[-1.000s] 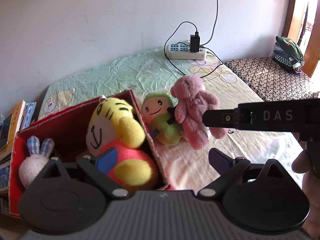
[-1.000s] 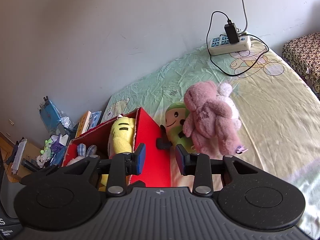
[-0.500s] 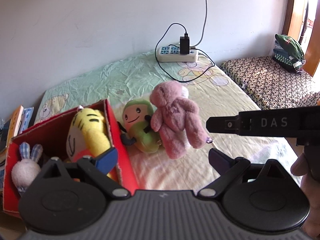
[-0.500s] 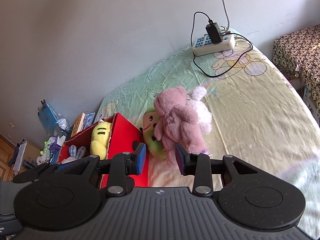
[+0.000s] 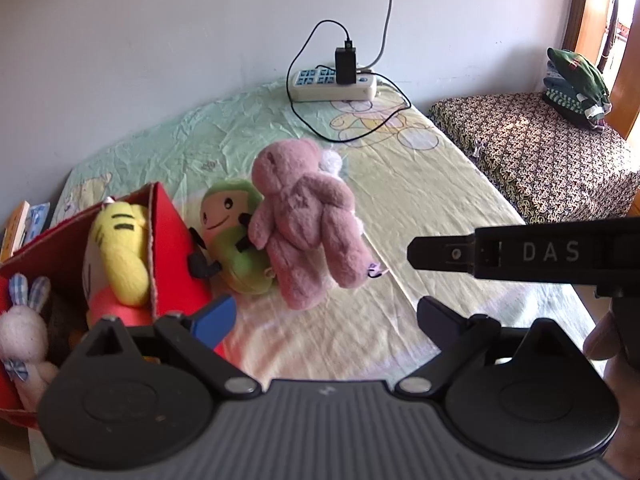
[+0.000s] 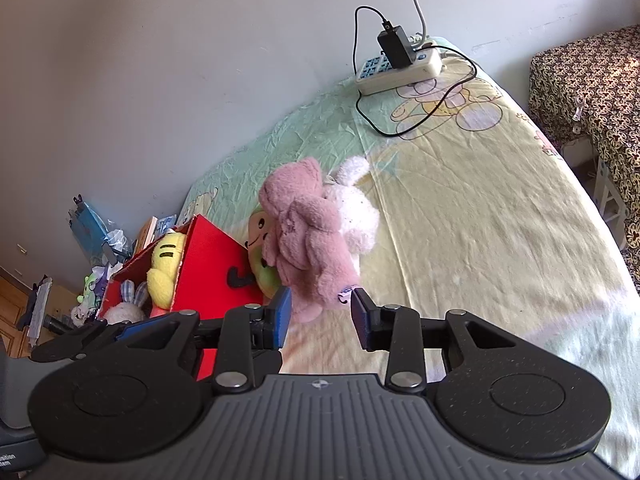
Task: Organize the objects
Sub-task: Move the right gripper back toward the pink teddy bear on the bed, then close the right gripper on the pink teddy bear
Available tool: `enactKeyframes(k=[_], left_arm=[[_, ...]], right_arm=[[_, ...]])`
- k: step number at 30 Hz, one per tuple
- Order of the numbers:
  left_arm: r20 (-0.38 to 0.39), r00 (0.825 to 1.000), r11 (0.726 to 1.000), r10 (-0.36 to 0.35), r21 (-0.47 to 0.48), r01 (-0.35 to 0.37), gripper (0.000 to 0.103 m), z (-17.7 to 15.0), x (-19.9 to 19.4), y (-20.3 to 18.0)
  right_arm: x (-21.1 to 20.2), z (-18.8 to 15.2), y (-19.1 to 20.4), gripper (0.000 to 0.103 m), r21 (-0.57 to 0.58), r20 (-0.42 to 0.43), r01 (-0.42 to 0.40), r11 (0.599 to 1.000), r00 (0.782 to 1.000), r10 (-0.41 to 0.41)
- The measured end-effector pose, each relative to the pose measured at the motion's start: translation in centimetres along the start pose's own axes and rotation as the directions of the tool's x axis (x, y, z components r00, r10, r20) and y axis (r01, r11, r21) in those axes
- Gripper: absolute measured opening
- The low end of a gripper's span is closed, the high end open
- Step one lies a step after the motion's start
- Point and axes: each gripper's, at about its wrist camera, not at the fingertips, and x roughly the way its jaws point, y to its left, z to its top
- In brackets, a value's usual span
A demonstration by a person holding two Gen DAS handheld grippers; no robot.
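A pink teddy bear [image 5: 304, 216] [image 6: 308, 236] lies on the bed, leaning on a green plush [image 5: 232, 240] [image 6: 260, 248]. A white plush [image 6: 356, 208] sits behind them. To their left, a red box [image 5: 172, 248] [image 6: 212, 264] holds a yellow tiger plush [image 5: 120, 248] [image 6: 168, 264] and a small bunny plush [image 5: 20, 328]. My left gripper [image 5: 326, 316] stands wide open over bare sheet, short of the bear. My right gripper [image 6: 322, 316] is partly open. The bear's foot lies just beyond its tips, and the pads do not press on it. Its side bar [image 5: 520, 254] crosses the left wrist view.
A power strip [image 5: 334, 84] [image 6: 400, 68] with a charger and black cable lies at the bed's far end. A patterned bench [image 5: 540, 152] with folded clothes [image 5: 576, 80] stands to the right. Books [image 5: 20, 224] and floor clutter [image 6: 92, 236] lie left of the box.
Both grippers have travelled rightward from the box toward the pink bear, which now sits lower and nearer the right fingertips. Jaw widths look the same.
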Motion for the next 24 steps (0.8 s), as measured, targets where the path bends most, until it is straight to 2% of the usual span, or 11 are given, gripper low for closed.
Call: enactKeyframes(k=[14,24], left_arm=[[-0.073,0.997,0.999,-0.014,-0.036,0.011,0.097,-0.8,2.8,-1.1],[-0.118,0.99,0.997,-0.074,-0.022,0.072,0.097,-0.9,5.6,-0.5]], right_arm=[[1.0,-0.4,-2.9,0.037,0.041,-0.062,0.004,0.999,0.998,-0.001],[3.3,-0.6,-4.0,0.037,0.106,-0.098,0.039,0.994,0.995,-0.028]])
